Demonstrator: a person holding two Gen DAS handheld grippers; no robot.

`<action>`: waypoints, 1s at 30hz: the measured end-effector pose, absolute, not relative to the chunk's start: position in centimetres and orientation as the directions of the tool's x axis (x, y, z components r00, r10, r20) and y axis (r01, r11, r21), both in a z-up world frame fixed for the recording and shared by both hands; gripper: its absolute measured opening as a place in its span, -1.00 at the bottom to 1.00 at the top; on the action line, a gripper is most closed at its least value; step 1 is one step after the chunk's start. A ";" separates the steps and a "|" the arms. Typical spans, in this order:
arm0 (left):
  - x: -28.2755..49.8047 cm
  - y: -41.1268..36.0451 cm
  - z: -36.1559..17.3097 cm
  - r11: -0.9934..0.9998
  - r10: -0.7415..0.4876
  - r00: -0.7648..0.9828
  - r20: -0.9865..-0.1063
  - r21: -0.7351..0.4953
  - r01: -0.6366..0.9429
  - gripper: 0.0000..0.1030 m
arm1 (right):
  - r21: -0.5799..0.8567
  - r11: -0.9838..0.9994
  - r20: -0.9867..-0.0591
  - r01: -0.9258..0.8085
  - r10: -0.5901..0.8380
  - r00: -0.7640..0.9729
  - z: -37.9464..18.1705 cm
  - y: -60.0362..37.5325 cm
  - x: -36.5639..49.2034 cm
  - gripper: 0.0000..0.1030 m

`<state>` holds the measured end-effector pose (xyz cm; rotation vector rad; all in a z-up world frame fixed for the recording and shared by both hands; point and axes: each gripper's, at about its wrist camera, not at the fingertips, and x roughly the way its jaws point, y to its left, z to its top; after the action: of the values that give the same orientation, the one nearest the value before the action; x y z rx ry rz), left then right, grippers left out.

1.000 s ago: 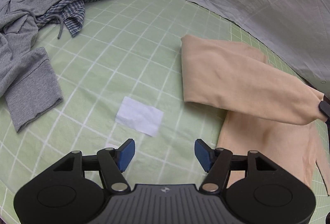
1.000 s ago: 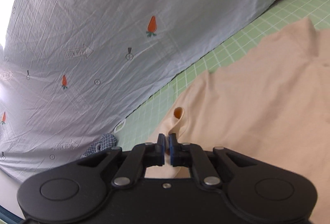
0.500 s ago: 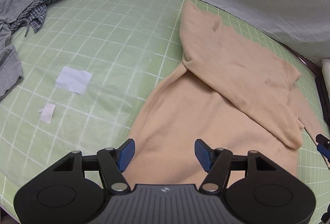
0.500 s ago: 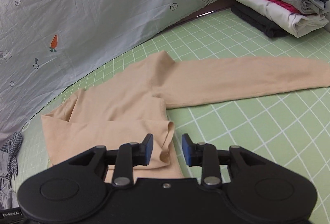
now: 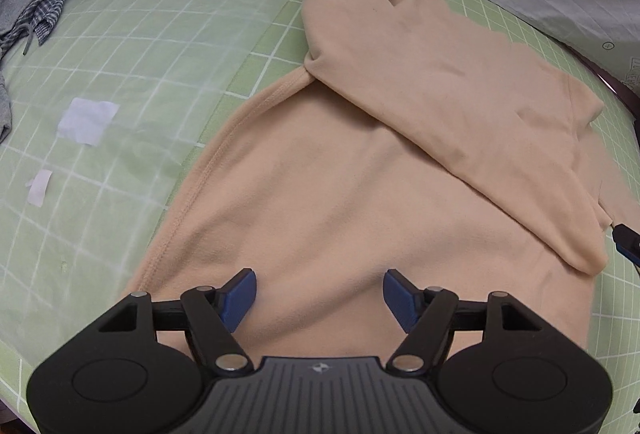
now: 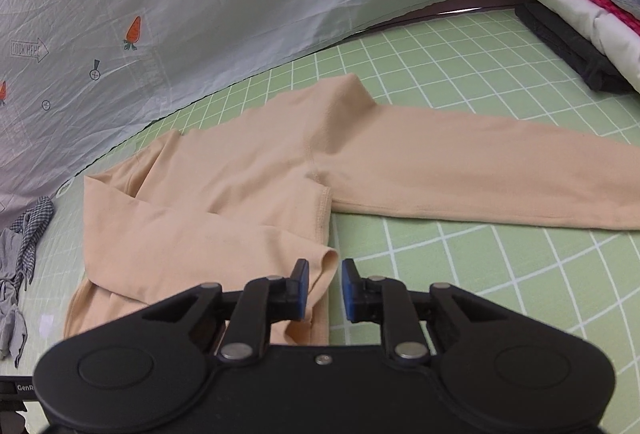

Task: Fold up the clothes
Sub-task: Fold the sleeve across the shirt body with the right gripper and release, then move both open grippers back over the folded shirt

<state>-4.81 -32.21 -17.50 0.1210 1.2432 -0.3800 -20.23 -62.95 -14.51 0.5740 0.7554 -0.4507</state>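
The peach top [image 5: 328, 202] is seen spread on the green grid mat [image 6: 460, 274], one sleeve folded across it; the other sleeve [image 6: 480, 178] is stretched out rightward, nearer the right gripper [image 6: 323, 288], whose jaws are held slightly apart, empty, beside the folded cuff; the left gripper [image 5: 319, 294] is held wide open above the hem.

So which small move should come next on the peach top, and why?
Probably send the right gripper, open, toward the unfolded sleeve. One sleeve already lies across the peach top; this one lies flat on the green mat.
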 end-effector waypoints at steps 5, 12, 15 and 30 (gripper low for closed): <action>-5.2 -32.9 -17.7 0.934 -0.194 0.276 -0.941 -0.091 0.347 0.64 | 0.292 0.791 -0.777 0.537 -0.131 0.615 -15.6 -63.5 -18.1 -0.76; -5.2 -33.8 -17.9 0.944 -0.168 0.284 -0.944 -0.070 0.323 0.75 | 0.302 0.788 -0.776 0.536 -0.123 0.619 -15.5 -65.1 -17.7 -0.96; -5.4 -34.3 -18.1 0.940 -0.159 0.281 -0.946 -0.058 0.336 0.87 | 0.309 0.787 -0.729 0.534 -0.165 0.665 -14.1 -66.1 -18.3 -0.97; -5.6 -36.3 -18.4 0.927 -0.097 0.282 -0.954 0.017 0.375 1.00 | 0.407 0.681 -0.756 0.609 -0.124 0.643 -16.8 -68.6 -19.8 -0.09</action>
<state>-5.60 -36.31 -18.39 0.2583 1.2483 -0.3205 -19.75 -68.55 -16.84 0.7079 0.7650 -0.4600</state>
